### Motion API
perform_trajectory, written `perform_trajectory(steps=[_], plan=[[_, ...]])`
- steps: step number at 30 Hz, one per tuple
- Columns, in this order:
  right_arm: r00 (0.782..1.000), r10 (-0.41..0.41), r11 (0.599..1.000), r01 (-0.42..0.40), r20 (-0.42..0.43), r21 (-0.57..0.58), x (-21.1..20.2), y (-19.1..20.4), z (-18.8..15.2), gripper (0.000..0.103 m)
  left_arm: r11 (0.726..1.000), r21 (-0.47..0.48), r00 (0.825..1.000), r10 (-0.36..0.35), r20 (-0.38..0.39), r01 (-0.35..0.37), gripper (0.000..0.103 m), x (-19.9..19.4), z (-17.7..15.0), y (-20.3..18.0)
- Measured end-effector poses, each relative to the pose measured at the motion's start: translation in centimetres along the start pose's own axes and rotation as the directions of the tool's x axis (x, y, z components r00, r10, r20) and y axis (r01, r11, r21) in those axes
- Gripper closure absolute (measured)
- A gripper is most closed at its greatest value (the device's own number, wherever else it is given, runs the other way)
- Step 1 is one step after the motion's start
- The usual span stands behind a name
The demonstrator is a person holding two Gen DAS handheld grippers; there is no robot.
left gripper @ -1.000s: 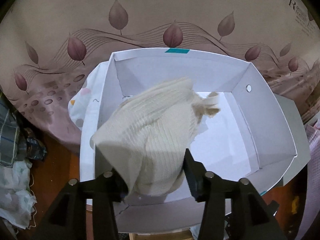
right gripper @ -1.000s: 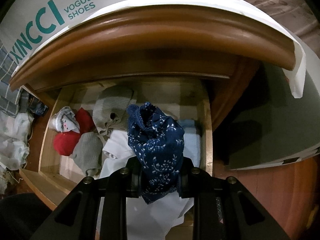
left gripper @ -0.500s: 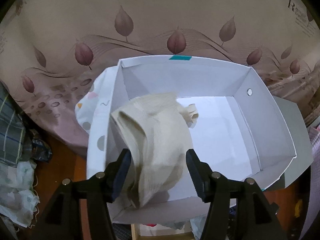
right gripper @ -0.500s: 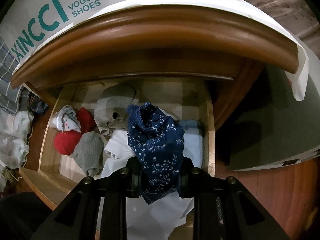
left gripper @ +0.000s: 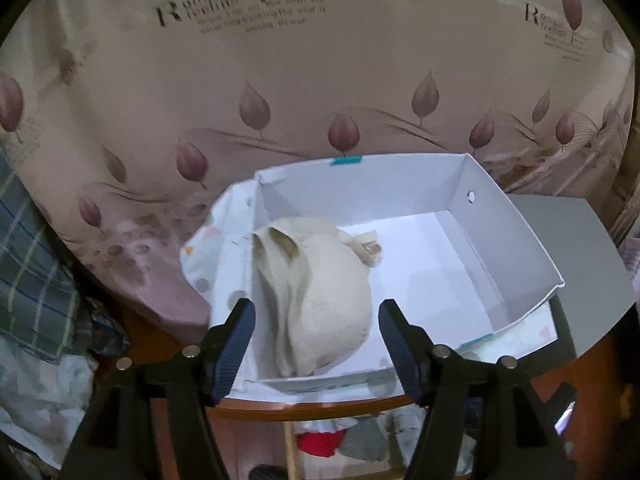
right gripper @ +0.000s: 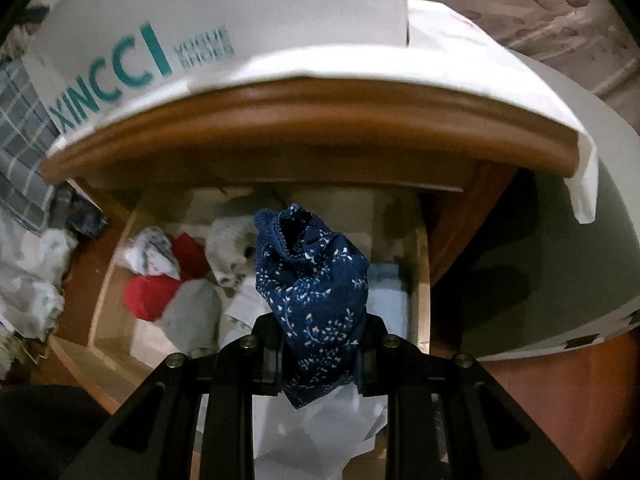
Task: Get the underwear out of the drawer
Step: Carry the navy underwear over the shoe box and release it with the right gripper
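Cream ribbed underwear (left gripper: 320, 292) lies in the left end of a white shoe box (left gripper: 516, 264) on the cabinet top. My left gripper (left gripper: 314, 344) hovers above and in front of it, its jaws opening, the pads clear of the cloth. In the right wrist view my right gripper (right gripper: 320, 344) is shut on dark blue floral underwear (right gripper: 314, 280), held above the open wooden drawer (right gripper: 420, 280). The drawer holds red (right gripper: 148, 292), grey (right gripper: 192, 312) and white (right gripper: 148, 256) garments.
The box's side (right gripper: 132, 60) carries teal lettering and rests on white paper (right gripper: 520, 92) over the cabinet's wooden edge (right gripper: 304, 120). A leaf-patterned pink curtain (left gripper: 280, 60) hangs behind. Plaid cloth (left gripper: 28, 260) and rumpled fabric (left gripper: 40, 400) lie at the left.
My left gripper let go of the cream underwear, which dropped into the box, and then drew up and back with its jaws widening. The right gripper kept its hold on the blue underwear.
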State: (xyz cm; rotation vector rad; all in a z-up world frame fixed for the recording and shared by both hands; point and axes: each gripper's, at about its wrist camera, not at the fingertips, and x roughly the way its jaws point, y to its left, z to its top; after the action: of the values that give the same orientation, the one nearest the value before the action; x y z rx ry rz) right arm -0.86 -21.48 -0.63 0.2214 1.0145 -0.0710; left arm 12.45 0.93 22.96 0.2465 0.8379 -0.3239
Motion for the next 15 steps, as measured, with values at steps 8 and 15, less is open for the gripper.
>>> perform_trajectory(steps=[8, 15], plan=[[0.998, 0.007, 1.0, -0.008, 0.064, 0.008, -5.7, -1.1, 0.8, 0.08, 0.99, -0.082, 0.99, 0.121, 0.065, -0.116, 0.036, -2.5, -3.4, 3.2], [0.984, -0.015, 1.0, 0.019, 0.178, -0.022, -13.9, -2.3, 4.9, 0.08, 0.961, -0.18, 0.973, 0.224, 0.054, -0.211, 0.036, -2.5, -8.9, 6.5]])
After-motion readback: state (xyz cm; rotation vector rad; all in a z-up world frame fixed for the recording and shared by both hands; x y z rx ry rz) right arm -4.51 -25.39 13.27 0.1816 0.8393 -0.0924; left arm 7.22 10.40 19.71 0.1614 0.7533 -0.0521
